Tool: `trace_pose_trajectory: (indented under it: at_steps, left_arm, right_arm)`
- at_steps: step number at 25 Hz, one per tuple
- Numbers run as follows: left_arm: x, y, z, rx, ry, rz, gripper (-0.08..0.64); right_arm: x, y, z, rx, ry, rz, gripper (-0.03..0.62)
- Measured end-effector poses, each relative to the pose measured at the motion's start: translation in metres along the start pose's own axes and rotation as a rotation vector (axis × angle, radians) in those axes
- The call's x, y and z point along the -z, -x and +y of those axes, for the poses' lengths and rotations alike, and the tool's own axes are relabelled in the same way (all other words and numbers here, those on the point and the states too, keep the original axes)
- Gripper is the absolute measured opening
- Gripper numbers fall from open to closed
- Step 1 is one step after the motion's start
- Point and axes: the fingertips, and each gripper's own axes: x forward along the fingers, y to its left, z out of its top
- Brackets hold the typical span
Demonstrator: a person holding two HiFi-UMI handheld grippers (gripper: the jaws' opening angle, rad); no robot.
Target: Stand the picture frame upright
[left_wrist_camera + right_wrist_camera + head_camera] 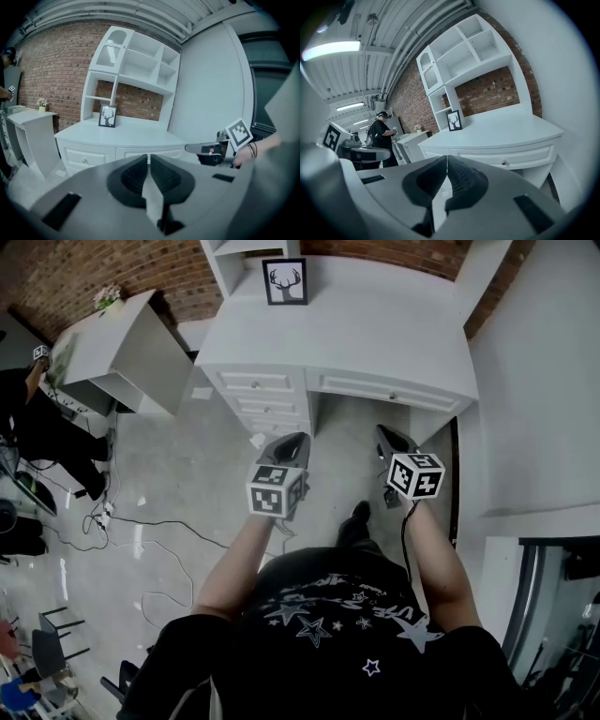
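Frame upright at the back of the table, tongs empty and well apart from it.
The frame (284, 281) is seen at the top centre of the head view, standing upright on the table (375, 324) by the shelf unit (140, 61). The left tongs (148, 164) and right tongs (446, 164) are pressed together on nothing, mid-picture over the floor (187, 484). The task is judged done, with nothing seemingly left.

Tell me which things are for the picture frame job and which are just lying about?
For the job: picture frame, already upright; left gripper and right gripper, both shut and empty.
Just about: white desk, flower pot, floor cables, shelf unit.
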Motion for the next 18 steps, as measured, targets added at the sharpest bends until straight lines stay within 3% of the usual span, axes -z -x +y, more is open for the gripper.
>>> trace_pose_trajectory:
  at_steps: [18]
  left_arm:
    - [0.031, 0.055, -0.022, 0.040, -0.009, 0.010, 0.032]
  right_arm:
    - [0.033, 0.060, 0.040, 0.041, -0.025, -0.035, 0.015]
